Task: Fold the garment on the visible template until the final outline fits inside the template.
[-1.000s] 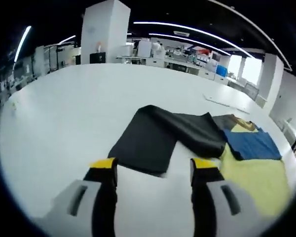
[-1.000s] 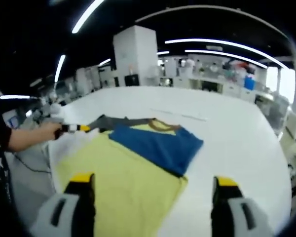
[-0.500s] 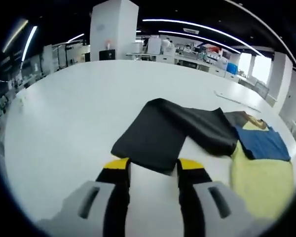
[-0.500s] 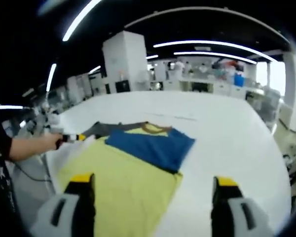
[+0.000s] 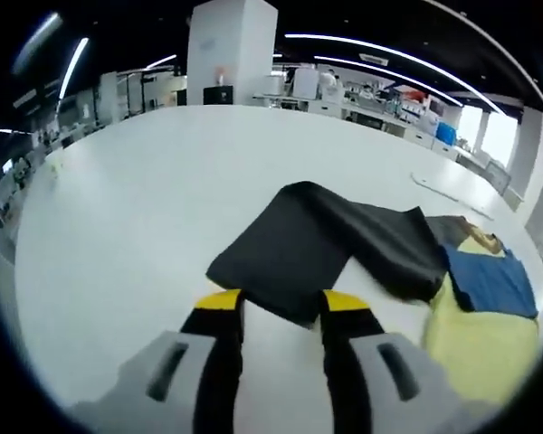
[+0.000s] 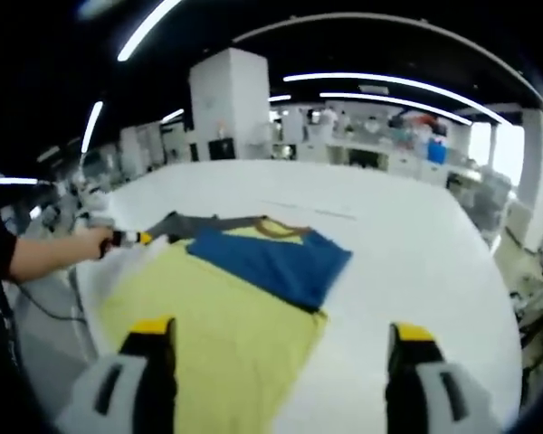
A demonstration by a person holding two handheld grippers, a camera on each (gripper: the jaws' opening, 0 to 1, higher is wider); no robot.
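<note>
Fingers of the left gripper [image 5: 276,312] stand narrowed, the near corner of the dark garment [image 5: 321,244] between their tips; whether they pinch it I cannot tell. Ahead of the right gripper [image 6: 276,339], its 2 fingers wide apart and holding nothing, lie the yellow template [image 6: 213,330] and a blue cloth [image 6: 271,259] on the white bench [image 6: 407,262]. The garment looks soft, light and limp, best taken at a corner or hem. Its far end hides behind its own fold.

folded garment [image 6: 271,260] on template [image 6: 208,334], on table [image 6: 407,244], another garment [image 5: 317,249] beside template on table
</note>
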